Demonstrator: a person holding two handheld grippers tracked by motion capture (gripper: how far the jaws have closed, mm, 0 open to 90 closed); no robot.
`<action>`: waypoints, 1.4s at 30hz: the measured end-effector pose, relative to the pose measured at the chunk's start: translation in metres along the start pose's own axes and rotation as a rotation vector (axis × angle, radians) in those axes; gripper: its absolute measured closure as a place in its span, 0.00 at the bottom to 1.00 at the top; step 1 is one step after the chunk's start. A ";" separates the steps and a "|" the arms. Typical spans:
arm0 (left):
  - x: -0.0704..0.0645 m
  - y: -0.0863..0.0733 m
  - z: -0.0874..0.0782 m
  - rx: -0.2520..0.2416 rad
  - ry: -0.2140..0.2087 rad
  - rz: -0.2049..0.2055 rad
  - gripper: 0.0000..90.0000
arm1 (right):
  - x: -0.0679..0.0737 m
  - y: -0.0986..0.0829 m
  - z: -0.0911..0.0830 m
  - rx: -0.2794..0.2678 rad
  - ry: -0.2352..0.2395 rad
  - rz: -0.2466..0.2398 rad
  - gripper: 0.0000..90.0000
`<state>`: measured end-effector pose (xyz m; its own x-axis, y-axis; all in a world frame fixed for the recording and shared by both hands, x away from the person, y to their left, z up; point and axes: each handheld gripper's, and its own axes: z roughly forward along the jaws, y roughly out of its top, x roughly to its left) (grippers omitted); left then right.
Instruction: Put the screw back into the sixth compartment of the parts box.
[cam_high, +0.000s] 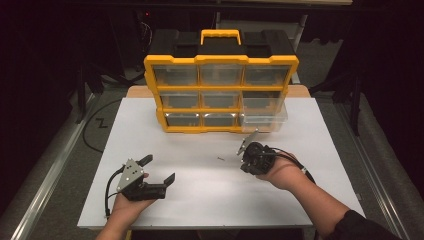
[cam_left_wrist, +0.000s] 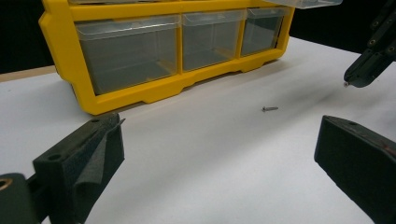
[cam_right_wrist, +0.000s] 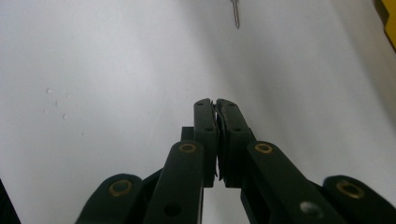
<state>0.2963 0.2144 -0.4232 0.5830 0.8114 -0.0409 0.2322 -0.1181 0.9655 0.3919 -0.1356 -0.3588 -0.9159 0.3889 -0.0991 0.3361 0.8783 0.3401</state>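
A small screw (cam_high: 220, 159) lies flat on the white table (cam_high: 200, 200), in front of the yellow drawer cabinet (cam_high: 220, 95) and well clear of its base. The cabinet stands at the far side of the table, and its lower right clear drawer (cam_high: 264, 119) is pulled partway out.

The right tool (cam_high: 243, 159) is to the right of the screw, near it but not touching, tipped down toward the table. In the right gripper view its jaws are pressed together, with the screw (cam_right_wrist: 236, 14) lying on the table beyond their tips; whether anything is pinched between them cannot be told.

The left tool (cam_high: 159, 170) is nearer the person than the screw and off to its left, well apart from it. Its jaws are spread wide with nothing between them; in the left gripper view the screw (cam_left_wrist: 269, 108) lies beyond the gap, between it and the cabinet.
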 end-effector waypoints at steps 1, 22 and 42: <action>0.000 0.000 0.000 0.000 0.001 0.001 0.03 | 0.000 -0.002 0.000 0.001 -0.001 0.003 1.00; 0.000 0.000 0.000 0.000 0.001 0.004 0.03 | -0.007 -0.030 -0.014 0.021 -0.026 0.037 1.00; 0.000 0.000 0.000 0.003 0.002 0.004 0.03 | -0.013 -0.044 -0.024 0.016 -0.039 0.052 1.00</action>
<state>0.2961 0.2147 -0.4232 0.5821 0.8123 -0.0367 0.2322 -0.1228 0.9649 0.3834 -0.1864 -0.3497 -0.8880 0.4445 -0.1178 0.3869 0.8606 0.3312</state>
